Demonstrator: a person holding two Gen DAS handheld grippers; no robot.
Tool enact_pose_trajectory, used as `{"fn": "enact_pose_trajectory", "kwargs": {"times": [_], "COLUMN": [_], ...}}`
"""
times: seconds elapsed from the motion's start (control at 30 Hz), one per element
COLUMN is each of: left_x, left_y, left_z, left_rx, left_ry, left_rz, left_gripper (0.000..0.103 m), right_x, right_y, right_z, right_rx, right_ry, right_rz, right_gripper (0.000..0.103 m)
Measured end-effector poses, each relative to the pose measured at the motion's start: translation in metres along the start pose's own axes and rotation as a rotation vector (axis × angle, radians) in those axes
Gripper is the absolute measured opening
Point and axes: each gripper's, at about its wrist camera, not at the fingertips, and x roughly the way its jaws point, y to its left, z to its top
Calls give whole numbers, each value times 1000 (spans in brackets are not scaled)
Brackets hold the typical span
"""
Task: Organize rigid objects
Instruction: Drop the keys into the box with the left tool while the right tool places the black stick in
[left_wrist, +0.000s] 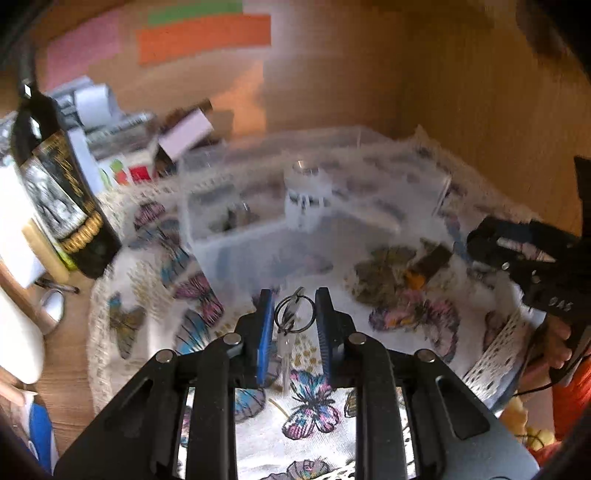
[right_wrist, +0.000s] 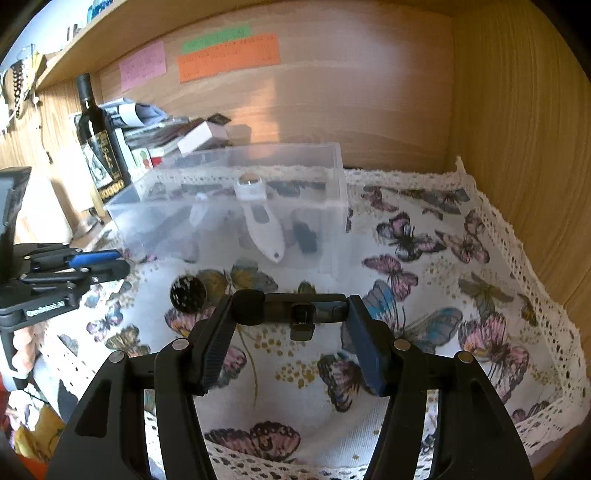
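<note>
Left wrist view: we hold our left gripper (left_wrist: 294, 314) low over a white cloth (left_wrist: 388, 325) printed with pink and blue butterflies and edged in lace. A key ring (left_wrist: 294, 312) with a pale metal key (left_wrist: 285, 354) sits between its blue-padded jaws, the ring toward the fingertips, the key's long axis running back toward the camera. The jaws stand narrow on either side of the ring; we cannot tell whether they pinch it.

Right wrist view: our right gripper (right_wrist: 291, 314) clamps a dark, bar-shaped object (right_wrist: 295, 310) across its jaws, long axis running left to right, a small stub pointing down at its middle. Just beyond it stands a clear, rectangular plastic box (right_wrist: 340, 192) on the cloth. Inside lie a smooth white device (right_wrist: 260, 221) with a round metal tip, pointing up and away, and a small black item (right_wrist: 306, 236). A dark round disc (right_wrist: 188, 294) rests on the cloth near the box. A dark glass bottle (right_wrist: 96, 140) stands upright at left against the wooden wall.
</note>
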Motion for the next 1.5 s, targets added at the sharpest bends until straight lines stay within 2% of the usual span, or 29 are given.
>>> {"fn": "enact_pose_trajectory", "kwargs": {"times": [0.17, 0.4, 0.67, 0.83, 1.2, 1.4, 1.5], "left_x": [-23, -40, -35, -11, 49, 55, 49], "left_y": [7, 19, 28, 34, 43, 41, 39], "left_z": [18, 46, 76, 83, 72, 68, 69], "left_rx": [-22, -48, -69, -92, -124, -118, -116], "left_ry": [-87, -169, -211, -181, -33, -12, -21], "left_rz": [-8, -19, -18, -16, -29, -36, -40], "left_gripper": [22, 22, 22, 22, 22, 19, 19], "right_x": [-4, -5, 3, 23, 79, 93, 91], "right_y": [3, 11, 16, 18, 29, 36, 38], "right_z": [17, 44, 76, 86, 83, 82, 82], "right_rx": [1, -20, -38, -43, -67, -93, -105], "right_ry": [-43, -97, -130, -101, 36, 74, 67], "right_rz": [13, 35, 67, 63, 54, 49, 40], "right_gripper": [57, 57, 57, 57, 57, 58, 65]}}
